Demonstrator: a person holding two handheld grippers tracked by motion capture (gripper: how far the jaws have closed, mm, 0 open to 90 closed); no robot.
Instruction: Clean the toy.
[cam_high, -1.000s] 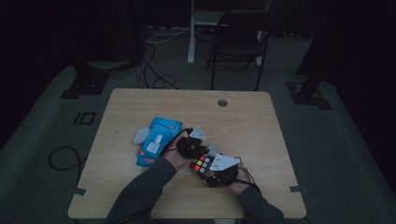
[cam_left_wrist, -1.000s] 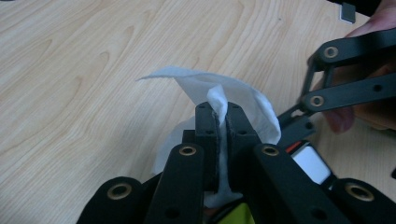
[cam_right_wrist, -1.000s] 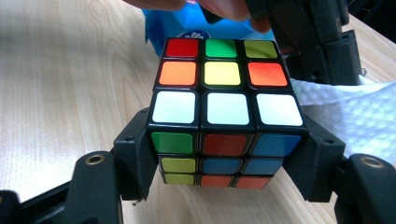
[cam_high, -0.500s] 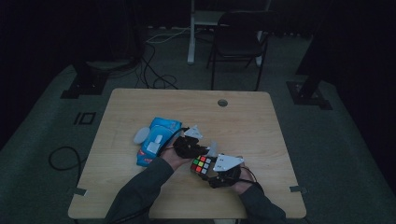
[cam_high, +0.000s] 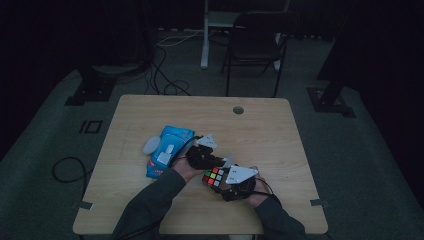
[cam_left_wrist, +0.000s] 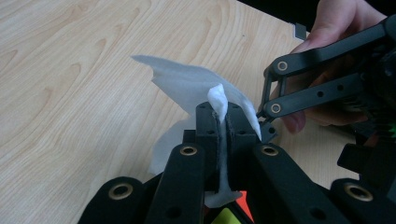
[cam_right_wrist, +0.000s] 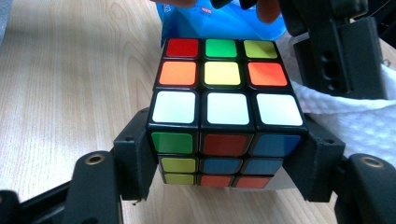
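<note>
Pale wooden bench (cam_high: 280, 135) in a dim room: right tongs (cam_right_wrist: 224, 158) clamp a scrambled multicoloured puzzle cube (cam_right_wrist: 222, 107) near its front edge. Left tongs (cam_left_wrist: 219, 126), pinched tight on a white wet wipe (cam_left_wrist: 196, 86), hover beside the cube. Wiping looks barely begun, most faces untouched.

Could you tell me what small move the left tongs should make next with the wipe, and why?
Probably bring the left tongs, shut on the white wipe, down onto the top face of the puzzle cube and start rubbing. The right tongs clamp the cube by its sides above the table, and the wipe sits right beside it.
</note>
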